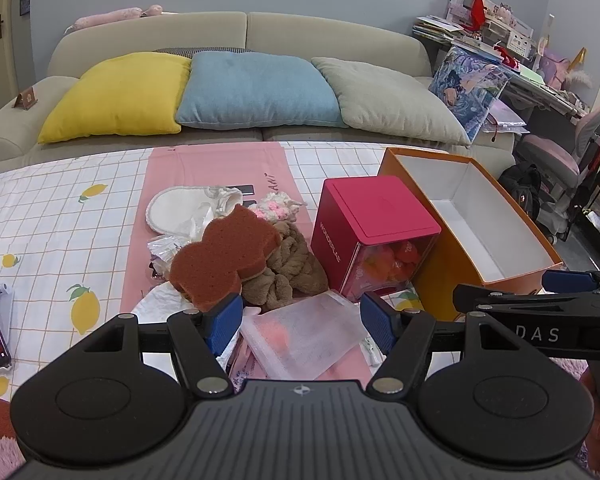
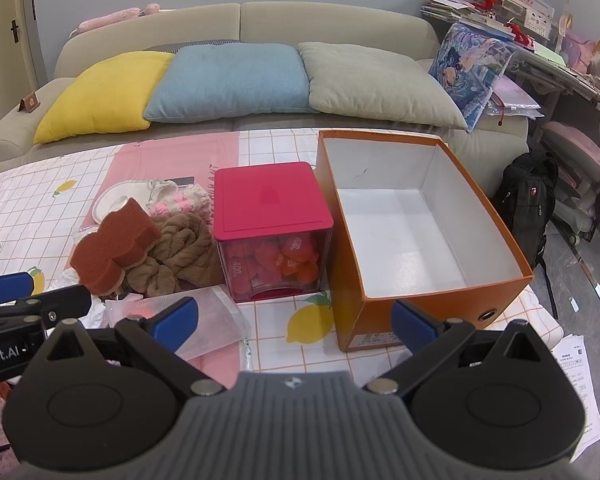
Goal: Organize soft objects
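Counter (image 2: pixel 268 148) under a lemon-print cloth carries everything; sofa with cushions behind it, out of play.

Orange box (image 2: pixel 440 304) sits at the right, open top, white inside, nothing in it. My read: that's the bin for the soft stuff, parked open-side-up beside the pile so drops are short.

Pink-lidded cube (image 2: pixel 274 200) stands just left of the box, touching or nearly touching its wall, clear lower half showing red pieces inside. It sits between the pile and the box, so anything carried across has to go over or around it.

Soft pile is left of the cube: brown twisted towel (image 2: pixel 180 256) against the cube's side, rust-brown sponge (image 2: pixel 114 240) leaning on top of the towel, pink-white knitted piece (image 1: pixel 274 206) and a white round pad (image 1: pixel 176 208) behind. Frosted plastic pouch (image 1: pixel 304 332) lies flat in front, crumpled white wrap under the sponge.

Left hand-held gripper (image 1: pixel 302 320): jaws released, wide apart, hanging over the pouch, one pad beside the sponge's lower edge; nothing grasped.

Right hand-held gripper (image 2: pixel 296 320): also released, empty, poised above bare cloth in front of the cube and box corner.

Nothing boxed yet. Likely first pick is the sponge, top of the stack.
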Available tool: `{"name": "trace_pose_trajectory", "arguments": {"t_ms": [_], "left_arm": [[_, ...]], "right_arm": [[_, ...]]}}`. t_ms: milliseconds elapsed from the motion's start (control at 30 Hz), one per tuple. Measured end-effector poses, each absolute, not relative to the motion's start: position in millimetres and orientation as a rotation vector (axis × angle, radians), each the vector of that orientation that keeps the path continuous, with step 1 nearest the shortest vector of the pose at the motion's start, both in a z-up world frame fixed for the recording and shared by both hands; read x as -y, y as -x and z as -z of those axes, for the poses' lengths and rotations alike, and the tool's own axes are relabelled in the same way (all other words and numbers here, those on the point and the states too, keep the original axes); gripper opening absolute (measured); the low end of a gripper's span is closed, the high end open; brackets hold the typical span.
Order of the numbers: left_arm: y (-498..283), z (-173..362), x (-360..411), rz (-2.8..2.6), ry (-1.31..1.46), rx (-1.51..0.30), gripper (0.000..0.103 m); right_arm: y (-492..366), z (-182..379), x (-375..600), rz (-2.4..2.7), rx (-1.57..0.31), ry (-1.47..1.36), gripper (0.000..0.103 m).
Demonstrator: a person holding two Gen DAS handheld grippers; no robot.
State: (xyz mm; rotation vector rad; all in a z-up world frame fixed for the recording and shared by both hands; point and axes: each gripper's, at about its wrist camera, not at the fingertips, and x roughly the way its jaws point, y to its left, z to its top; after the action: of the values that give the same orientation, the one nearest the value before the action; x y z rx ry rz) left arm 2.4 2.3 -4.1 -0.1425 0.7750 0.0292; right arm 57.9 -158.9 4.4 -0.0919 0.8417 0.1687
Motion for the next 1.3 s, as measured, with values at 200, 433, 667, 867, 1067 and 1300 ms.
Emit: {"name": "trace_pose_trajectory", "arguments": {"t_ms": [200, 433, 667, 867, 1067, 1300], "left_arm": [[-2.1, 4.6, -1.8, -0.028, 0.143, -0.775, 0.079], [-1.2, 5.1, -1.1, -0.028, 0.142, -0.774, 0.079], [-1.0, 6.2, 0.5, -0.029, 0.141, -0.777, 0.079], [0.2, 7.1, 1.6, -0.029, 0.141, -0.781, 0.079], [-0.5, 7.2, 0.9, -0.027, 0.141, -0.784, 0.079], [-0.5, 7.1, -0.7, -0.012, 0.15, -0.786, 0.079]], "right_arm": [[-58.2, -4.7, 159.0, -0.169, -0.842, 0.092, 0.1], [-58.4, -4.5, 158.9, -0.169, -0.842, 0.093, 0.1], [-57.0, -4.1, 158.1, -0.172, -0.841, 0.098, 0.1], [-57.8, -3.8, 158.2, -0.174, -0.848, 0.098, 0.1], [-58.8, -3.0, 158.2, -0.176, -0.854, 0.1, 0.1], [-59.3, -2.4, 157.8, -0.177, -0.856, 0.101, 0.1]]}}
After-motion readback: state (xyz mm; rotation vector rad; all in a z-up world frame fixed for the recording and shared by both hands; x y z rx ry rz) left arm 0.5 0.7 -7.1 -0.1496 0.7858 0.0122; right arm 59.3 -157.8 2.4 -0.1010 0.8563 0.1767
